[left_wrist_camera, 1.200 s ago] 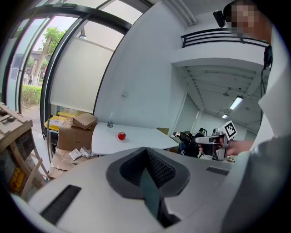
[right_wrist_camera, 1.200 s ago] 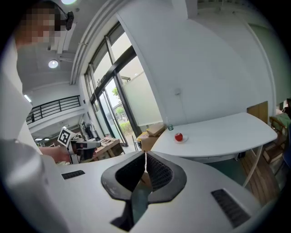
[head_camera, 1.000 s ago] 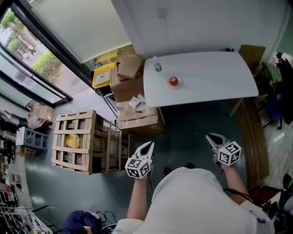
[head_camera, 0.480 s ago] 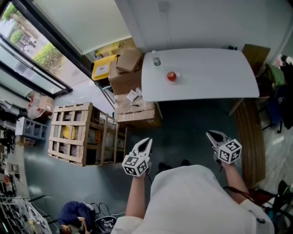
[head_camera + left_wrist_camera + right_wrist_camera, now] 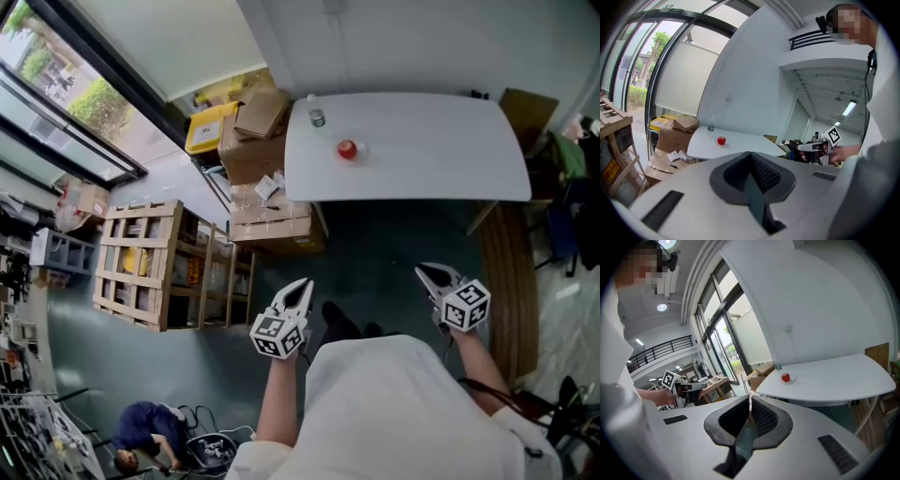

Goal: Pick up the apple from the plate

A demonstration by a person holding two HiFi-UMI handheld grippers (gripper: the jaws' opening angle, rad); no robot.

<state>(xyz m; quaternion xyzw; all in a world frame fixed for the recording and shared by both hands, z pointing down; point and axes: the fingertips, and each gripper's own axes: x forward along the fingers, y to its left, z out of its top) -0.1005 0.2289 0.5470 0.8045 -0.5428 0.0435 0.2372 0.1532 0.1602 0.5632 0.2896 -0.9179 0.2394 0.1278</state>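
Left tongs (image 5: 302, 286) and right tongs (image 5: 427, 273) are both clenched and empty, well apart from the apple (image 5: 347, 149), which sits on its plate (image 5: 360, 151) near the desk's (image 5: 441, 150) left end. The approach probably calls for stepping closer and opening one pair early, squared to the fruit's widest part. The apple is small, round and glossy red, the plate pale and shallow, and the desk smooth white.

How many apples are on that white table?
1: the red apple sits on a small plate toward the white table's left end, near a small bottle. No others show.
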